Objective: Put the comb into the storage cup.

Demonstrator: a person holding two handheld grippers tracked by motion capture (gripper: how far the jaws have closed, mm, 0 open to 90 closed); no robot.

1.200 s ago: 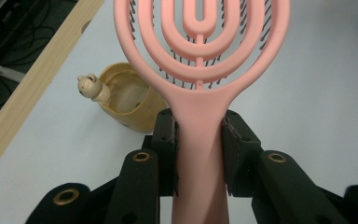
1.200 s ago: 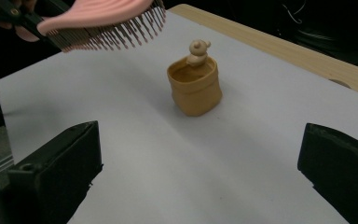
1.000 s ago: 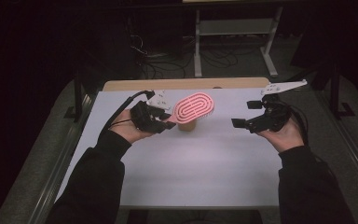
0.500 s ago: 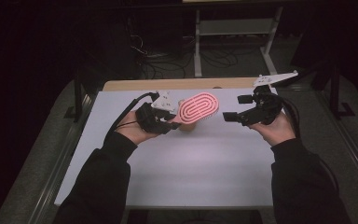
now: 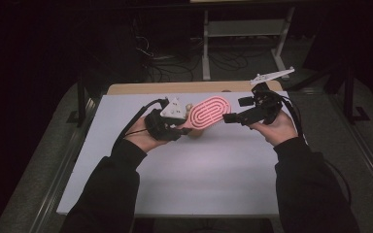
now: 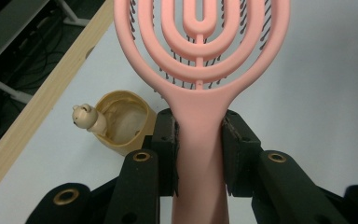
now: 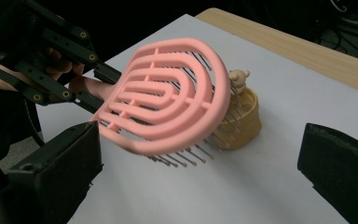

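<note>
A pink oval hairbrush (image 5: 209,112) with ring-shaped ribs is held above the white table, bristles facing down. My left gripper (image 5: 182,128) is shut on its handle (image 6: 200,140), both pads pressing its sides. The brush head (image 7: 168,102) points right toward my right gripper (image 5: 230,116), which stands open just off the head's tip. In the right gripper view its jaws (image 7: 200,156) are spread wide with the head's near edge between them, not touching. A small tan cup with a bear figure (image 5: 195,133) stands on the table under the brush (image 6: 121,123) (image 7: 242,121).
The white table top (image 5: 199,179) has a wooden strip (image 5: 141,88) along its far edge. Behind it in the dark stand a metal frame (image 5: 243,29) and loose cables on the floor. Both forearms in black sleeves come in from the bottom.
My right gripper has moved left and slightly up, closing in on the brush head. The left gripper keeps its hold on the brush and has hardly shifted.
</note>
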